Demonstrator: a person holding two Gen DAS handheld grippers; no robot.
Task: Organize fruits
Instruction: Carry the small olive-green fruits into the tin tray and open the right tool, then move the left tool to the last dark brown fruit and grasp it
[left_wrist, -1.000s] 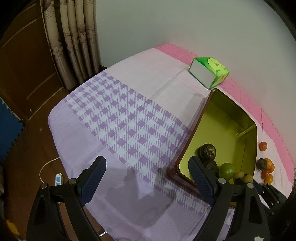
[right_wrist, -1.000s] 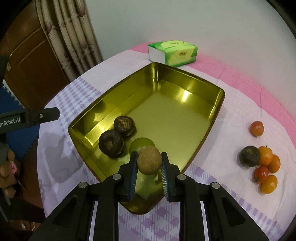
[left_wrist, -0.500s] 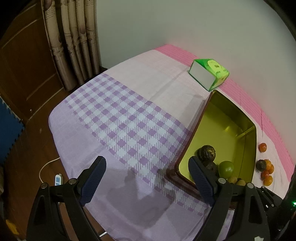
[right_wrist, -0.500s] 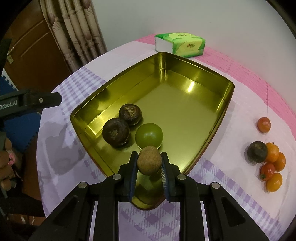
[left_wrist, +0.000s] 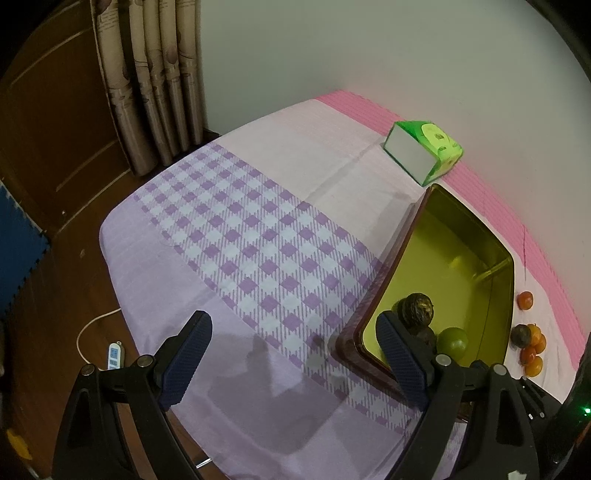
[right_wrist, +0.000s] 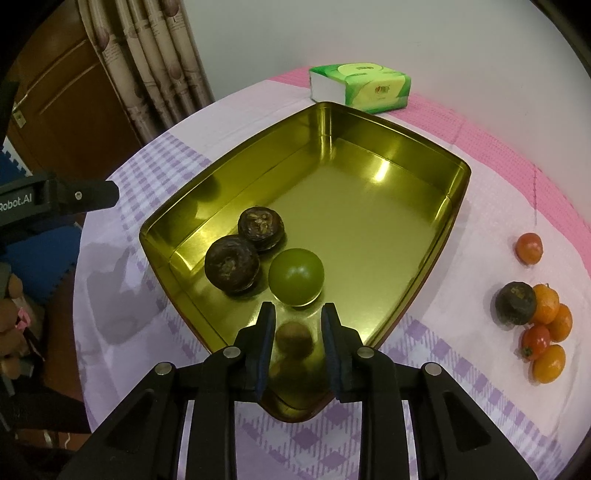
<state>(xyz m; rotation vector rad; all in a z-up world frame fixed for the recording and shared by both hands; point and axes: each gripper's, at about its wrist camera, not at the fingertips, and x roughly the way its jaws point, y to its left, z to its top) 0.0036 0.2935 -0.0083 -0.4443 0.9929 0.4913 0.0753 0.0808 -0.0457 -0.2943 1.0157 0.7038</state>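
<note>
A gold metal tray (right_wrist: 458, 206) holds two dark wrinkled fruits (right_wrist: 232, 269) (right_wrist: 260, 228) and a green round fruit (right_wrist: 296, 276). My right gripper (right_wrist: 298, 314) hangs over the tray's near corner and its jaws are opening. A small brown fruit (right_wrist: 293, 339) shows blurred between and below the pads, loose from them, just above the tray floor. My left gripper (left_wrist: 291, 332) stands open with nothing in it over the checked cloth, left of the tray (left_wrist: 480, 236).
On the cloth right of the tray lies a cluster of orange and red fruits (right_wrist: 546, 321) with a dark fruit (right_wrist: 515, 302), and a lone red fruit (right_wrist: 529, 248). A green tissue pack (right_wrist: 362, 86) sits behind the tray. The table edge drops to a wooden floor on the left.
The right jaws have parted a little and the brown fruit has slipped down out of their tips toward the tray floor. The left gripper has stayed put.
</note>
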